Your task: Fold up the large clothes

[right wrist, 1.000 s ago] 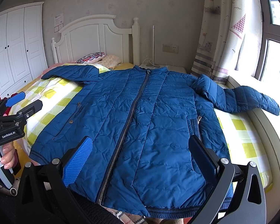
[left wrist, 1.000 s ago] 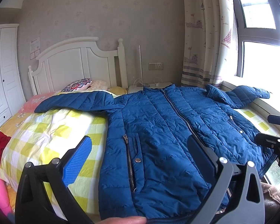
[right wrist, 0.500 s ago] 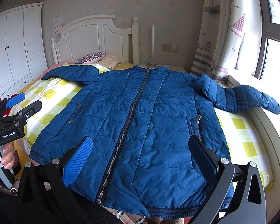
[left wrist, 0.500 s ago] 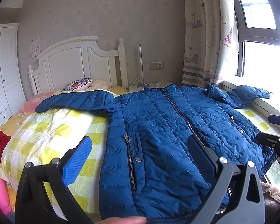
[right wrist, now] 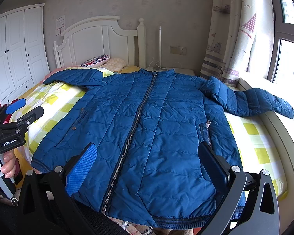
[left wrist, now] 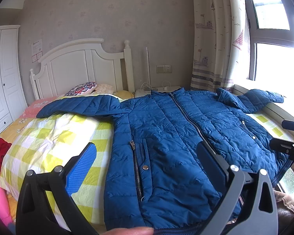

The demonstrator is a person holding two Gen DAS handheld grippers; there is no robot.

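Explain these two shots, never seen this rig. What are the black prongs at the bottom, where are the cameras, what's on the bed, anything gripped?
No robot arm here: a person carries a two-finger gripper in each hand, each with a fisheye camera looking forward along its fingers. The prongs are those fingers. In the left wrist view you see the left gripper; in the right wrist view, the right gripper, with the left one again at its left edge, handle in the person's hand. On the bed, over a yellow checked quilt, lies a blue quilted jacket, zipped, front up, sleeves spread to both sides. Both grippers are open and hold nothing; they hover near the jacket's hem.
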